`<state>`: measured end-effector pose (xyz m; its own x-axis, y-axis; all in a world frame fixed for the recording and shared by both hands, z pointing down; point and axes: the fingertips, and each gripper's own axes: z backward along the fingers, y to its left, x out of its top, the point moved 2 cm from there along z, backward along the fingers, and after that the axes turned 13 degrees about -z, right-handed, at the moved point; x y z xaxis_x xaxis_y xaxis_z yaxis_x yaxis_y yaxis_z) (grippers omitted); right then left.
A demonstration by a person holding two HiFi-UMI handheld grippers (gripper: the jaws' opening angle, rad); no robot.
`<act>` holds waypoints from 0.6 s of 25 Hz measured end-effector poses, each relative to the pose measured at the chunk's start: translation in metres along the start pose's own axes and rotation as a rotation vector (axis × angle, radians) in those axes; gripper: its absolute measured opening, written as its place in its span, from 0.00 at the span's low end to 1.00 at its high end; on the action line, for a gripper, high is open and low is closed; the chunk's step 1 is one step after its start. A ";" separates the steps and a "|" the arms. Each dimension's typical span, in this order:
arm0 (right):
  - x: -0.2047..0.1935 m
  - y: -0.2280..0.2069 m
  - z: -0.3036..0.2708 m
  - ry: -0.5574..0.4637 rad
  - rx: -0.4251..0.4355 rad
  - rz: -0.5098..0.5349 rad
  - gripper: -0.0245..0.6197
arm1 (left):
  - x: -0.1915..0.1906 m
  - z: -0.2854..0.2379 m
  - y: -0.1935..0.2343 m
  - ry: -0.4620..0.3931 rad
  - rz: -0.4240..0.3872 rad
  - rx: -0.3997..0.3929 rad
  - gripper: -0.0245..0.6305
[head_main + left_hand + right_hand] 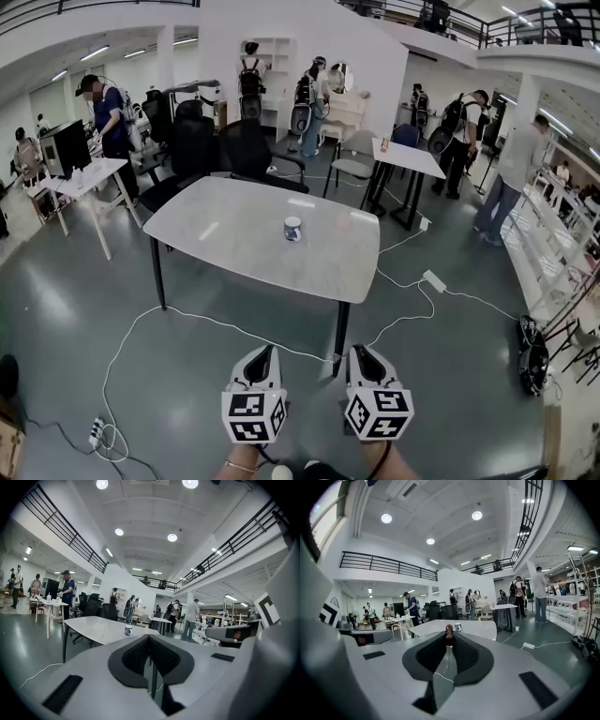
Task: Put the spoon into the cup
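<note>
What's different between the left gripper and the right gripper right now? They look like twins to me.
The right gripper pinches a small brown spoon; the left gripper is shut on nothing. The left gripper's marker cube bears different square patterns from the right gripper's marker cube. Both point toward the cup on the table, well short of it.

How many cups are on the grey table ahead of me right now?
1. The cup stands alone near the middle of the grey table. The whole tabletop shows, so none should be hidden there.
</note>
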<state>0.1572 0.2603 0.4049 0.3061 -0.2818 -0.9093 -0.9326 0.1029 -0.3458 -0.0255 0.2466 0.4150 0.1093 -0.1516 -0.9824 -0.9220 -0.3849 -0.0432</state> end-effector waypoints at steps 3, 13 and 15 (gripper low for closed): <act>-0.004 -0.001 -0.007 0.013 -0.006 -0.006 0.13 | -0.006 -0.003 0.004 0.017 0.005 0.003 0.07; 0.005 0.004 -0.072 0.012 0.001 -0.006 0.13 | -0.012 -0.050 0.045 0.036 0.006 0.035 0.07; 0.014 0.001 -0.090 0.005 0.003 -0.005 0.13 | -0.006 -0.067 0.052 0.034 0.004 0.040 0.07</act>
<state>0.1434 0.1708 0.4125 0.3097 -0.2872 -0.9064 -0.9305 0.1044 -0.3510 -0.0493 0.1668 0.4307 0.1174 -0.1842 -0.9759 -0.9364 -0.3478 -0.0470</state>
